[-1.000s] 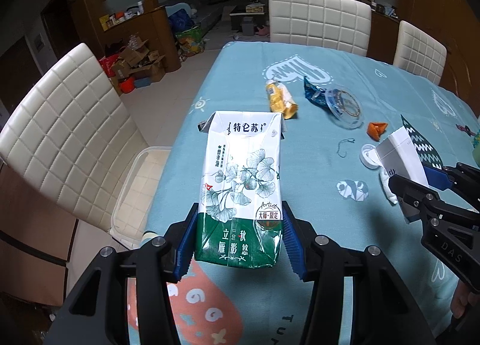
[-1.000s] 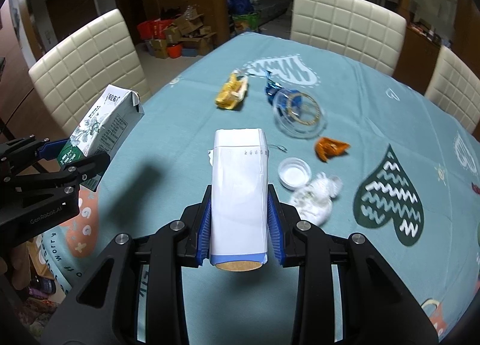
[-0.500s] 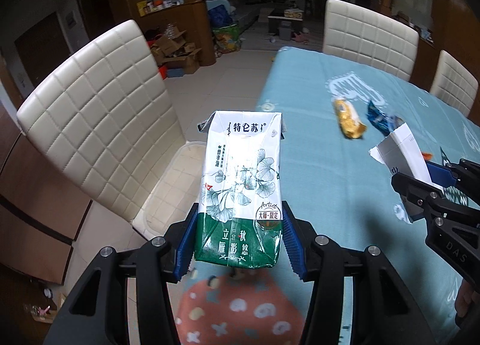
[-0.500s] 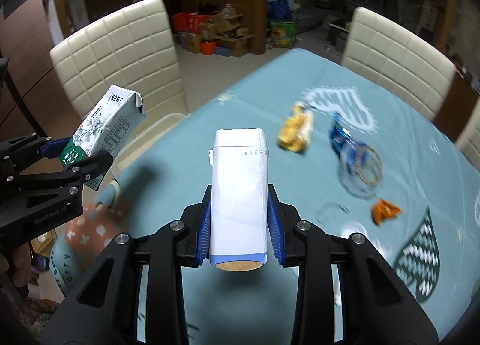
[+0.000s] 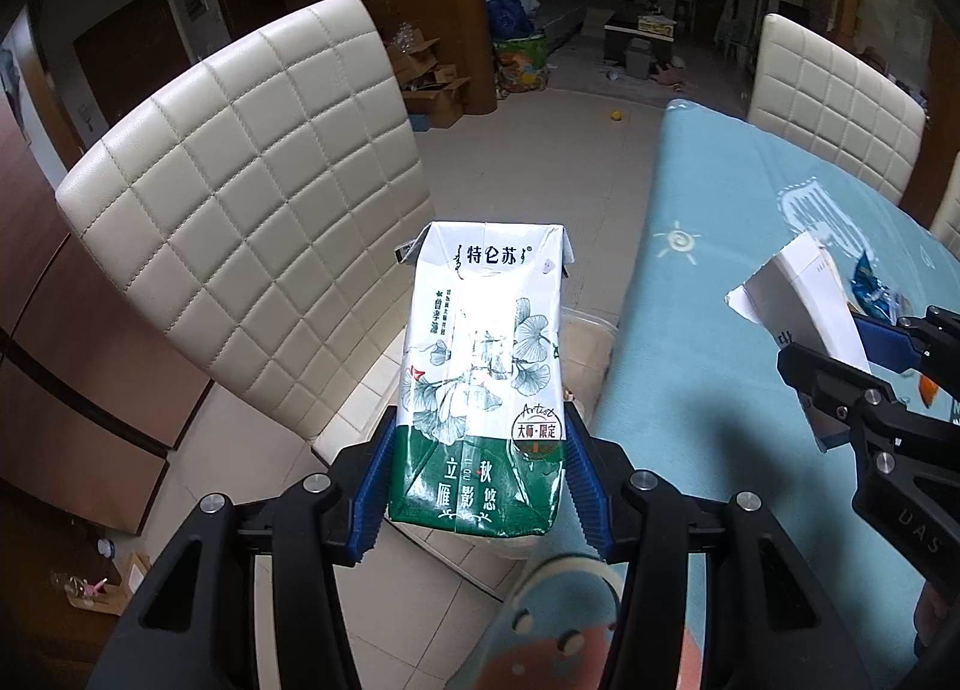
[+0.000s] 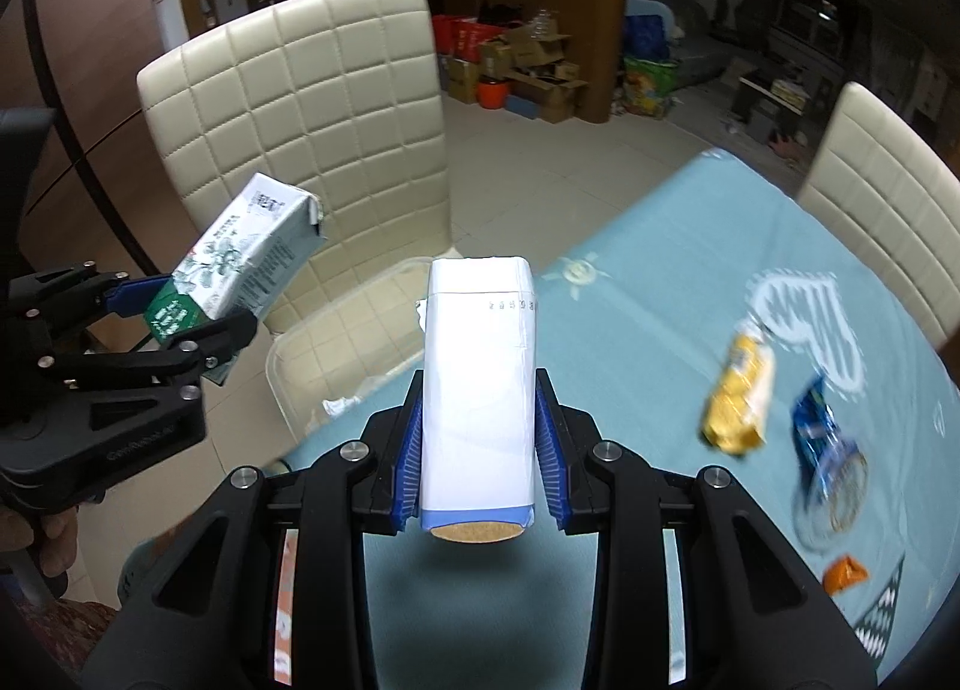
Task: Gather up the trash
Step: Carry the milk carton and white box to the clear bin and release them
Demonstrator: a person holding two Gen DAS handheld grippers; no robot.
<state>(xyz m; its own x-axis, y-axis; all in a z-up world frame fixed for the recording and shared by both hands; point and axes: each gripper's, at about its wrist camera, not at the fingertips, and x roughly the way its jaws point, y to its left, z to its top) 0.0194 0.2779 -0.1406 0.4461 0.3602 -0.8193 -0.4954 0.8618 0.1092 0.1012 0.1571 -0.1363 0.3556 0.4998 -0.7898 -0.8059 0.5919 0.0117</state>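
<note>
My left gripper (image 5: 478, 480) is shut on a green and white milk carton (image 5: 480, 366), held in the air past the table's left edge, over the seat of a cream chair (image 5: 240, 210). It also shows in the right wrist view (image 6: 246, 264). My right gripper (image 6: 477, 462) is shut on a white and blue carton (image 6: 477, 390), held above the table's left edge; it also shows in the left wrist view (image 5: 804, 294). A clear plastic bin (image 6: 336, 366) sits on the chair seat below both cartons.
The teal tablecloth (image 6: 630, 330) still carries a yellow wrapper (image 6: 741, 390), a blue wrapper (image 6: 813, 426), a clear lid (image 6: 834, 492) and an orange scrap (image 6: 843, 573). Another cream chair (image 5: 834, 108) stands at the far end. Boxes clutter the floor beyond.
Both grippers swung left with their cartons, from over the table's middle to its left edge and the chair with the bin. Both grips are unchanged.
</note>
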